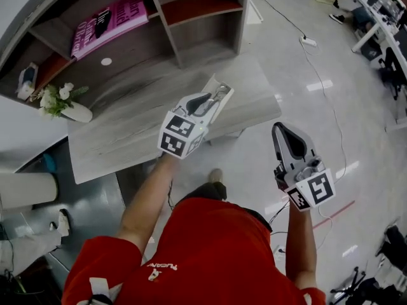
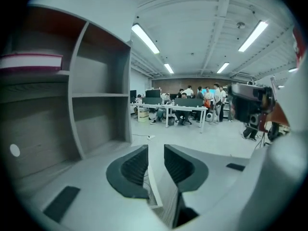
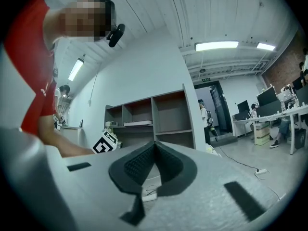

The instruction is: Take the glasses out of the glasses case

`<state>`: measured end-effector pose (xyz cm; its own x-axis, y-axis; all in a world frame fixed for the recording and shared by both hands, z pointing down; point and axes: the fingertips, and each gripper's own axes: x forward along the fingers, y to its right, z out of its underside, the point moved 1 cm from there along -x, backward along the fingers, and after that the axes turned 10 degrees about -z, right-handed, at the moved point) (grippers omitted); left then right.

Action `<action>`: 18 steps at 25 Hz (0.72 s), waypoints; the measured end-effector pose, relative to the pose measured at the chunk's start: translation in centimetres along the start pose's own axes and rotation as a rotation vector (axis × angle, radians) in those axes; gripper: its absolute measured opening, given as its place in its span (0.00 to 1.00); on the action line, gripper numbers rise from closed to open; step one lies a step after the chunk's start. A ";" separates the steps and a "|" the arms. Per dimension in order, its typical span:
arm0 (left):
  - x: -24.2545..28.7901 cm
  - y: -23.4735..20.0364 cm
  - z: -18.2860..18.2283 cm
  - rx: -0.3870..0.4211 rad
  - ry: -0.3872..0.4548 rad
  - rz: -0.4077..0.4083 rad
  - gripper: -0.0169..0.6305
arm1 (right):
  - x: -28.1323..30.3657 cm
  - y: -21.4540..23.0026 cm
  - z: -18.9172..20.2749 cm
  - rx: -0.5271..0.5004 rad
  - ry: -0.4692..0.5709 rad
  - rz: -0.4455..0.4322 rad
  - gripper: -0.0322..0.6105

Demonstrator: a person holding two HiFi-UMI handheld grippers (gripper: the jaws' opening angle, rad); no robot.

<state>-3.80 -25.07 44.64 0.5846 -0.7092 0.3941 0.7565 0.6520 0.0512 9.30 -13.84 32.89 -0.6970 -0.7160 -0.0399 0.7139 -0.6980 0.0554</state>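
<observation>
No glasses case and no glasses show in any view. My left gripper (image 1: 216, 97) hangs over the near right part of the grey wooden desk (image 1: 121, 126), pointing toward its far corner. Its jaws stand open with a narrow gap and nothing between them (image 2: 155, 153). My right gripper (image 1: 281, 129) is to the right of the desk, over the shiny floor. Its two dark pads meet at the tips, so it is shut and empty (image 3: 155, 146). The left gripper's marker cube (image 3: 105, 143) shows in the right gripper view.
A shelf unit (image 1: 184, 18) stands on the desk's far side, with a pink book (image 1: 108, 21) lying in it. A white vase of flowers (image 1: 63, 103) sits at the desk's left. A power strip (image 1: 308, 41) and cable lie on the floor. Office desks with people (image 2: 187, 105) are far off.
</observation>
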 end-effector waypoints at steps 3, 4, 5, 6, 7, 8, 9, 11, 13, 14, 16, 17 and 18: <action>2.6 -0.8 1.7 0.013 -0.090 0.033 0.19 | 1.9 1.8 0.4 0.006 -0.008 0.002 0.06; 3.4 -1.0 2.3 0.015 -0.122 0.047 0.21 | 2.4 2.2 0.7 0.010 -0.012 0.001 0.06; 4.1 -1.3 2.9 0.017 -0.151 0.059 0.21 | 2.9 2.5 1.0 0.014 -0.018 -0.001 0.06; 4.8 -1.5 3.5 0.019 -0.176 0.068 0.22 | 3.3 2.7 1.3 0.019 -0.023 -0.004 0.06; 5.3 -1.9 4.0 0.021 -0.199 0.072 0.22 | 3.6 3.0 1.6 0.025 -0.029 -0.006 0.06; 5.9 -2.2 4.4 0.022 -0.221 0.072 0.22 | 3.9 3.3 1.9 0.031 -0.035 -0.008 0.06; 6.4 -2.5 4.8 0.022 -0.242 0.069 0.22 | 4.2 3.6 2.2 0.037 -0.040 -0.009 0.06; 7.2 -2.8 5.4 0.026 -0.283 0.065 0.23 | 4.6 4.2 2.7 0.047 -0.048 -0.012 0.06; 8.0 -2.8 6.1 0.035 -0.326 0.065 0.23 | 5.0 4.7 3.0 0.056 -0.054 -0.021 0.06; 8.3 -2.8 6.4 0.039 -0.349 0.064 0.23 | 5.2 4.9 3.1 0.059 -0.057 -0.028 0.06; 8.9 -3.0 7.3 0.045 -0.398 0.057 0.23 | 5.5 5.4 3.4 0.067 -0.063 -0.046 0.06; 9.3 -3.1 7.7 0.048 -0.420 0.052 0.23 | 5.7 5.7 3.5 0.070 -0.066 -0.055 0.06; 9.6 -3.2 8.1 0.050 -0.441 0.046 0.23 | 5.8 6.0 3.6 0.072 -0.068 -0.065 0.06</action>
<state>-2.98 -31.84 55.68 0.4285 -0.5038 0.7500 0.7110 0.7003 0.0643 9.32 -22.13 36.57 -0.7461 -0.6655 0.0220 0.6624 -0.7384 0.1269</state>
